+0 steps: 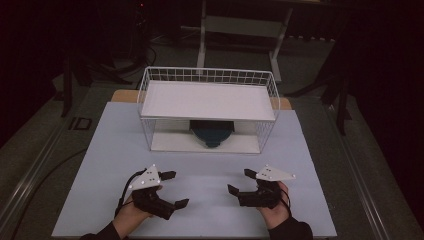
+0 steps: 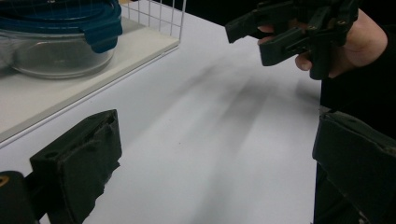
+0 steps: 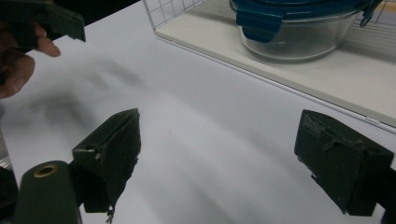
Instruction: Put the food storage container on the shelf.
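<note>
Glass container (image 1: 212, 134) with its blue lid (image 3: 299, 9) sits on the lower shelf of the white wire rack (image 1: 208, 75), centre of the high view, untouched. Left gripper (image 1: 170, 189) and right gripper (image 1: 240, 181) hover low in the frame, jaws wide and empty, well apart from it. Reaching and grasping appear not yet begun.

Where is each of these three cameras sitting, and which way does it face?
High view: above the person's side, facing forward and down on the table, wire rack, both hands.
Left gripper view: on the left gripper, along its open jaws, toward the right gripper.
Right gripper view: mirrored, past its own open jaws.
Both gripper views share the blue-lidded glass container.
</note>
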The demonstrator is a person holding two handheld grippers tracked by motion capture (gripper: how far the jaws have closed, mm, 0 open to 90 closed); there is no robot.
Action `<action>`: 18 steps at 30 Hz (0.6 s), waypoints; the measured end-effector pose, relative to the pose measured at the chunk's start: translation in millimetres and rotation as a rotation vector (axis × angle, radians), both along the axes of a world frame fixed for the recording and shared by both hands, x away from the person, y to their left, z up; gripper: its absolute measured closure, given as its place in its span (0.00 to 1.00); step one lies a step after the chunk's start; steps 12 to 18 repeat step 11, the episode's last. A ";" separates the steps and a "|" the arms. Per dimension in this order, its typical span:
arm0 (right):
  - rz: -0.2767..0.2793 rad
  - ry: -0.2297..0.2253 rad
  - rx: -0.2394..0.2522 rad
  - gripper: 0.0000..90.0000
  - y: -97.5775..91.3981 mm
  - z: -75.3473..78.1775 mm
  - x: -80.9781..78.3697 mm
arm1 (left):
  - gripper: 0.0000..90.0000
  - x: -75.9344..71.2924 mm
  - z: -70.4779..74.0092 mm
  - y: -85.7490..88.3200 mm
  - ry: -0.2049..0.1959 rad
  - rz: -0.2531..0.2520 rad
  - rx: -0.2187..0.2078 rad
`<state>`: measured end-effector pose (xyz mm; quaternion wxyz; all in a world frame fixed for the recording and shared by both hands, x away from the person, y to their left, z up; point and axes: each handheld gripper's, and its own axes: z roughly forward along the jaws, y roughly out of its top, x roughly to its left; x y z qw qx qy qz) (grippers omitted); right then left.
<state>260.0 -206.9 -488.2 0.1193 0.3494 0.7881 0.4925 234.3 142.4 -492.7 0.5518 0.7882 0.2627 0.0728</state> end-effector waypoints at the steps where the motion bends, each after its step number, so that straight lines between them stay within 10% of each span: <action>1: 0.005 -0.005 -0.003 0.16 -2.3 -1.1 -1.2 | 0.02 0.0 0.0 -0.1 0.000 -0.003 0.000; 18: 0.002 0.014 -0.008 0.16 -9.5 -7.1 -1.5 | 0.02 -0.5 -0.9 -1.3 -0.005 -0.009 0.007</action>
